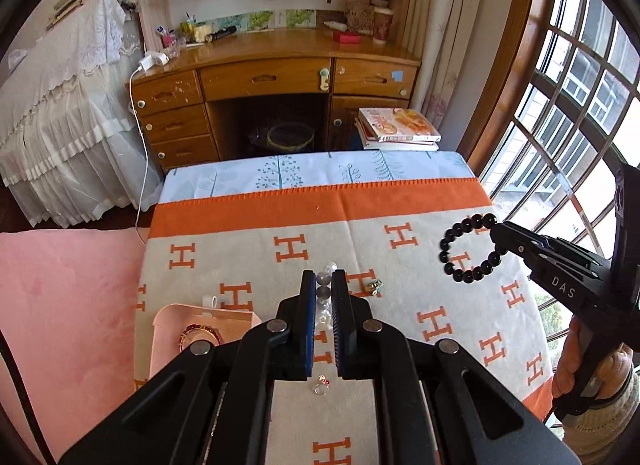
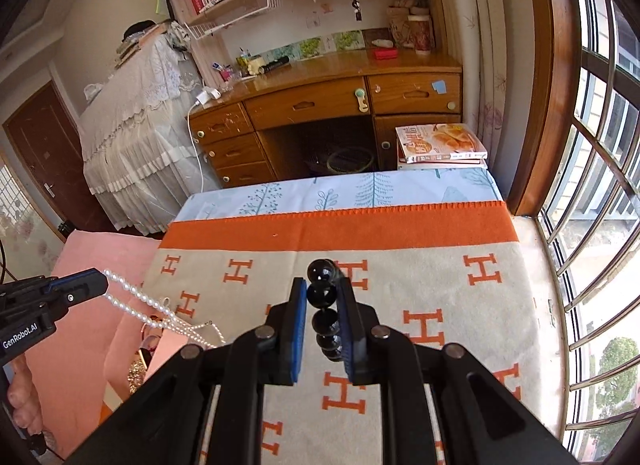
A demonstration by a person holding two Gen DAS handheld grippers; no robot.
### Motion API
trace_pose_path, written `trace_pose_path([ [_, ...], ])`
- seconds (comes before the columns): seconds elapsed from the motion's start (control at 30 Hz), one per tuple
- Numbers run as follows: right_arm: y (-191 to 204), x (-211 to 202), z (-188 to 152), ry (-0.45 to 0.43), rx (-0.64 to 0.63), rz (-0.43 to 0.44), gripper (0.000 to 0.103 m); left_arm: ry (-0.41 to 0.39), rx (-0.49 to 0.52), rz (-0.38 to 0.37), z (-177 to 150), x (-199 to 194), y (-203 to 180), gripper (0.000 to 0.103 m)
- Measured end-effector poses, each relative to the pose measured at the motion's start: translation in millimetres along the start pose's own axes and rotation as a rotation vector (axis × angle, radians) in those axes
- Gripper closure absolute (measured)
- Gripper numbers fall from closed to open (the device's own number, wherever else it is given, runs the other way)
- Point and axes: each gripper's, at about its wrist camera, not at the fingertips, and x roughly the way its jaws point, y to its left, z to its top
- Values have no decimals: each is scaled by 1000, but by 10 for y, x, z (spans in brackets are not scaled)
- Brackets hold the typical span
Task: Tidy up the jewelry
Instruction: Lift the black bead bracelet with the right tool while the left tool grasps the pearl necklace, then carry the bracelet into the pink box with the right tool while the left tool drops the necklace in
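A bangle (image 1: pixel 199 336) already lies in the pink tray (image 1: pixel 168 315). The left claw (image 1: pixel 323 297) pinches a pearl necklace (image 2: pixel 160 307) aloft; a ring (image 1: pixel 321 384) and brooch (image 1: pixel 375 286) wait on the blanket (image 1: pixel 400 305); the right claw (image 2: pixel 323 307) clamps a black bracelet (image 1: pixel 468 249) above it.

Blanket (image 1: pixel 400 265) centre lies open; pink tray (image 1: pixel 168 317) and small ring (image 1: pixel 322 385) crowd its near-left.

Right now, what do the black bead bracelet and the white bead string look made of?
Black round-bead bracelet: glossy, mirror-like highlights, probably polished stone or glass. White small-bead string: soft pearly sheen, likely pearl or imitation; can't tell which.
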Motion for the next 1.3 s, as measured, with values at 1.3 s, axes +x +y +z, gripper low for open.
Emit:
trace_pose_path([
  [1.3,2269,-191,-562,66,-347,287,88,-136,-49,122,-1000,-1139,1022,98],
])
